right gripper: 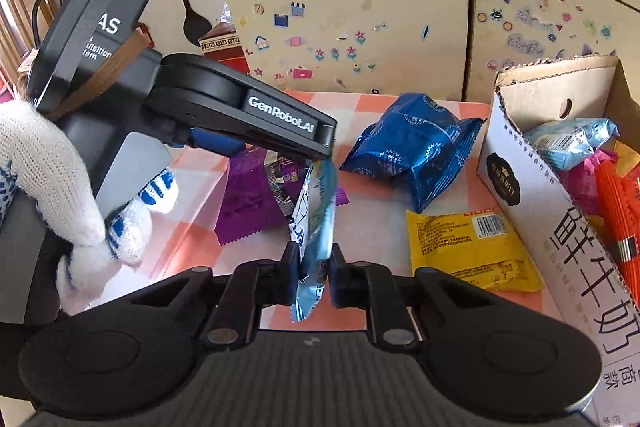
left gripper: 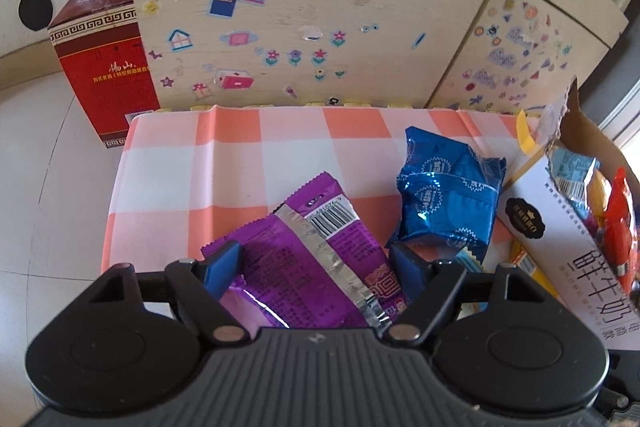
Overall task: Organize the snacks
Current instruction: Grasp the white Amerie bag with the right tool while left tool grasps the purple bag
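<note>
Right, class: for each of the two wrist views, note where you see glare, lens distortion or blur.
Left wrist view: bright glare streaks on the purple packet and blue packets; the cabinet top bows from the fisheye. Right wrist view: the light blue packet in the right gripper is smeared with blur; the carton edge curves.
</note>
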Demonstrator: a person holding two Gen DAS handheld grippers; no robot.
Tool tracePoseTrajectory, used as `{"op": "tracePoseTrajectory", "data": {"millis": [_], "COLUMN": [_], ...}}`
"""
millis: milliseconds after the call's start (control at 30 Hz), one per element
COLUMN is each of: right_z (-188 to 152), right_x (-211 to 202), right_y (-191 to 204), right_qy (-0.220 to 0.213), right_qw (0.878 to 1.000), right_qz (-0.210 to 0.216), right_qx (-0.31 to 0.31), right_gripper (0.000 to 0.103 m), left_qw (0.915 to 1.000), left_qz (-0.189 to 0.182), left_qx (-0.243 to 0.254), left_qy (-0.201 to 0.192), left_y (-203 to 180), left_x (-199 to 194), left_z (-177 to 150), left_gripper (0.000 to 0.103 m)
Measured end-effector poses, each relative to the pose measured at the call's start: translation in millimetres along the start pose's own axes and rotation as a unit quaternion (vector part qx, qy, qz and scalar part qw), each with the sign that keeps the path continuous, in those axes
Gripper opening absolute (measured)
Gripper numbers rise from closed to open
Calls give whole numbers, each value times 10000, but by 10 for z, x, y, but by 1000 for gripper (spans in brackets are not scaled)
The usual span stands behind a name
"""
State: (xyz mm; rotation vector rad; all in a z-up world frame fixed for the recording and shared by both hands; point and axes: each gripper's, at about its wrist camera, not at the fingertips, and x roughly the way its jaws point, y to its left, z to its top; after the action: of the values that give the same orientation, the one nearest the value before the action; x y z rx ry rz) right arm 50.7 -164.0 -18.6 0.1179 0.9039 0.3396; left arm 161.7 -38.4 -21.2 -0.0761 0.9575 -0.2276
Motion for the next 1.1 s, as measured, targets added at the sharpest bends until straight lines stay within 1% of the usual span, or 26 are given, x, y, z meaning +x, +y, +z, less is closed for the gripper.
{"op": "tracePoseTrajectory", "data": {"millis": [133, 300, 333, 367, 433, 467, 500, 600, 700, 833, 1100], "right_z": [17, 5, 0, -1, 5, 10, 16, 59, 73, 87, 175], "right_x": [-11, 5, 4, 5, 9, -2, -17, -35, -89, -198, -436], "right_y": [11, 11, 9, 11, 7, 8, 3, -33, -44, -76, -133], "right_qy": [-13, -66, -44, -30, -27, -34, -46, -93, -168, -315, -667], "right_qw": [10000, 9999, 9999, 10000, 10000, 10000, 9999, 9998, 9997, 9991, 9971], "right_qz": [3, -39, -25, -21, -28, -25, -26, -60, -131, -213, -298], "right_qx": [-5, 88, 90, 79, 71, 82, 96, 146, 146, 176, 220], "right_gripper": [19, 21, 21, 20, 19, 19, 18, 15, 15, 15, 15], "left_qw": [10000, 9993, 9990, 9988, 9988, 9990, 9994, 9998, 9997, 9995, 9980], "left_qz": [-9, 142, 176, 188, 133, 70, 9, -90, -139, -201, -239], "left_qx": [39, 346, 405, 449, 470, 440, 358, 176, 97, -149, -313], "left_qy": [19, 82, 70, 47, -15, -27, -28, -57, -152, -198, -500], "left_y": [-9, -127, -148, -166, -182, -181, -170, -141, -109, -19, 32], "left_x": [22, 76, 82, 78, 47, 30, 16, -34, -101, -165, -361], "left_z": [-20, -56, -64, -71, -81, -82, -84, -70, -50, -18, 55], "left_gripper": [80, 85, 85, 82, 79, 79, 75, 75, 75, 75, 75]}}
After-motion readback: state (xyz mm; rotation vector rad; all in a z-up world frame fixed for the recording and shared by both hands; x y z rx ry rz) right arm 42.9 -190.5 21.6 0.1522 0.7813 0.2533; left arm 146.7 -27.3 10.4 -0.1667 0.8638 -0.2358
